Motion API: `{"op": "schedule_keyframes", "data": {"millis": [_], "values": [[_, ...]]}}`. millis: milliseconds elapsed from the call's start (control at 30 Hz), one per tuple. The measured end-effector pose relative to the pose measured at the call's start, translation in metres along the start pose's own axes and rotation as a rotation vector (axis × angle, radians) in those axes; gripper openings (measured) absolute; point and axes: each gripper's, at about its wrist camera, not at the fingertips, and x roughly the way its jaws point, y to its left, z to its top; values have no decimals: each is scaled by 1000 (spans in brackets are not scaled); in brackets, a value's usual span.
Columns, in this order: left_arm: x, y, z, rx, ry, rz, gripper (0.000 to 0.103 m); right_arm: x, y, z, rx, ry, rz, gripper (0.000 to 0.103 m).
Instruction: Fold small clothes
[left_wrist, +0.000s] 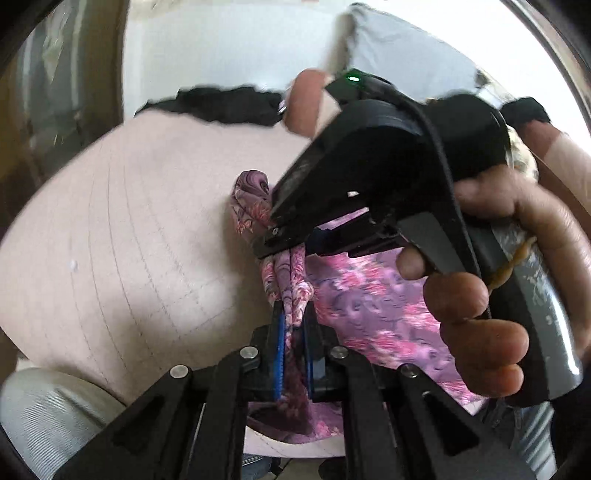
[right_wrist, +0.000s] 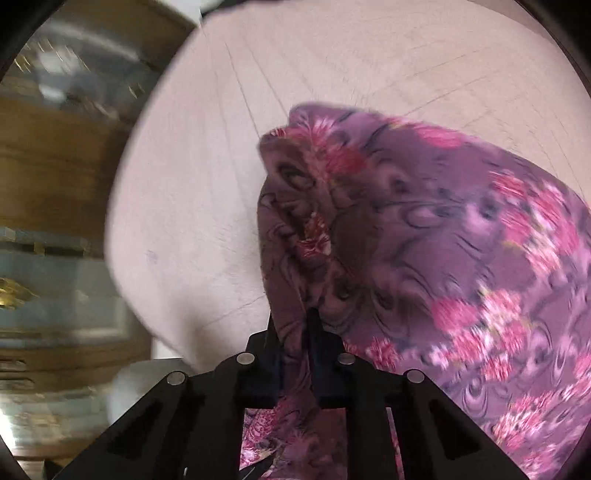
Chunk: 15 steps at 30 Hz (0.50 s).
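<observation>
While the purple floral garment (left_wrist: 354, 291) lies partly on the pink bench (left_wrist: 122, 229), the left gripper (left_wrist: 293, 332) is clenched on a bunched fold of it. The right gripper (left_wrist: 277, 236), held in the person's right hand (left_wrist: 491, 295), pinches the same fold just beyond. In the right wrist view the right gripper (right_wrist: 295, 339) grips the bunched cloth (right_wrist: 406, 229).

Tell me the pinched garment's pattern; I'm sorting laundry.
Purple fabric garment with pink floral print, clearest in the right wrist view.

Soft floral cloth garment (right_wrist: 424, 240) on a matt, seemingly fabric-covered pink tabletop (left_wrist: 129, 221).
</observation>
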Motion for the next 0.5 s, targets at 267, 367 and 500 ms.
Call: {"op": "schedule_keyframes", "data": {"millis": [267, 367, 500], "values": [[-63, -133, -3, 334, -52, -70, 8, -142, -82, -96, 63, -306, 338, 13], [-53, -199, -18, 472, -35, -122, 8, -187, -143, -142, 117, -418, 399, 13], [-26, -254, -36, 595, -12, -163, 8, -218, -224, -188, 211, -524, 423, 13]]}}
